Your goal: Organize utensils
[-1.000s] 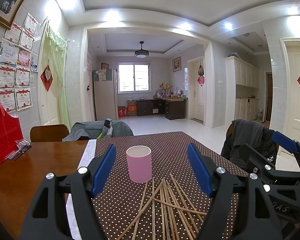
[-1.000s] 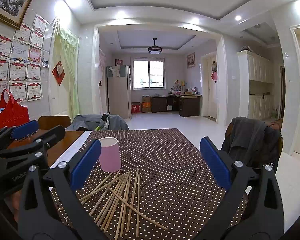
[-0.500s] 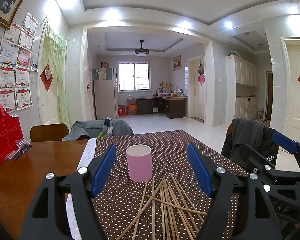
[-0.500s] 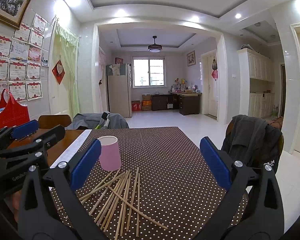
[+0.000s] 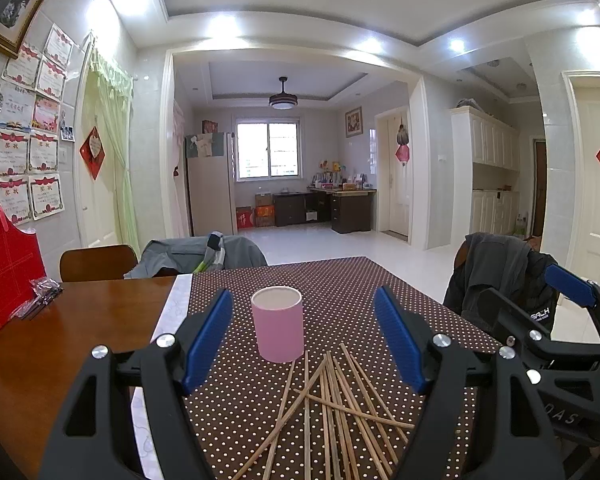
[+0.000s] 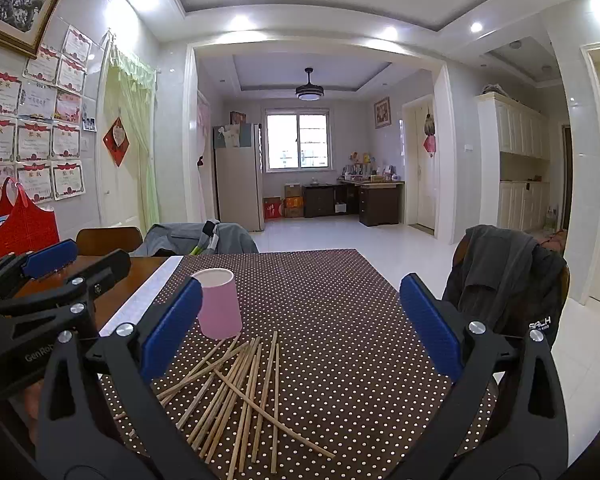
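A pink cup [image 5: 277,323] [image 6: 219,304] stands upright on the brown dotted tablecloth [image 5: 340,288]. Several wooden chopsticks [image 5: 332,408] [image 6: 236,392] lie scattered and crossed just in front of it. My left gripper [image 5: 302,338] hovers open above the table, the cup framed between its blue pads with nothing held. My right gripper [image 6: 300,332] is open too, above the chopsticks and to the right of the cup. In the right wrist view the left gripper's black body [image 6: 40,292] shows at the left. In the left wrist view the right gripper's body [image 5: 560,340] shows at the right.
A red bag [image 5: 8,268] and a small plastic packet [image 5: 40,292] sit on the bare wooden tabletop at left. Chairs draped with grey jackets stand at the far side [image 5: 204,252] and right side [image 5: 504,276]. White floor lies beyond.
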`<action>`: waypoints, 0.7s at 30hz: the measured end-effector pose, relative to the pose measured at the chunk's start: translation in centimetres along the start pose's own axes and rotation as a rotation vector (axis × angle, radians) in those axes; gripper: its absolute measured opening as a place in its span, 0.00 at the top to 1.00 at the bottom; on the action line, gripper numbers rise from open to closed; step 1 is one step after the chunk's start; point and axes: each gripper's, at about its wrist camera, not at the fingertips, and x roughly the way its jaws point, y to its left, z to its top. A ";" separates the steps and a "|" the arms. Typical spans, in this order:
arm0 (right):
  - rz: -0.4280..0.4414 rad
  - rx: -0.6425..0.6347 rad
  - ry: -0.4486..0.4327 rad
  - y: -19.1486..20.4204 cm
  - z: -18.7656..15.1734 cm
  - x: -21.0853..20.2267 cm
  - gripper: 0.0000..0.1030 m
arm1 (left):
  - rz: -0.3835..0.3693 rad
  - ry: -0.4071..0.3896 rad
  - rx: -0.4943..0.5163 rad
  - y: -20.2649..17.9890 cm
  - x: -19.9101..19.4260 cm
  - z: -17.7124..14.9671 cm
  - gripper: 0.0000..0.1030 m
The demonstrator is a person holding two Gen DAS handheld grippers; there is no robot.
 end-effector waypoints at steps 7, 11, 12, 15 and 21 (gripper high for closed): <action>-0.003 -0.001 0.023 -0.1 0.3 0.8 0.06 | -0.005 0.023 0.002 0.0 0.4 0.7 0.30; 0.000 -0.003 0.049 -0.2 0.6 1.8 0.06 | -0.007 0.044 0.005 0.3 1.1 0.7 0.30; -0.001 -0.006 0.053 -0.2 0.6 2.1 0.06 | -0.006 0.053 0.008 0.1 1.5 0.8 0.30; 0.006 -0.010 0.071 0.0 0.5 2.9 0.06 | -0.003 0.072 0.010 0.2 2.4 0.9 0.30; 0.042 0.000 0.112 -0.1 0.2 4.7 0.06 | 0.009 0.104 0.018 0.4 3.8 1.1 0.30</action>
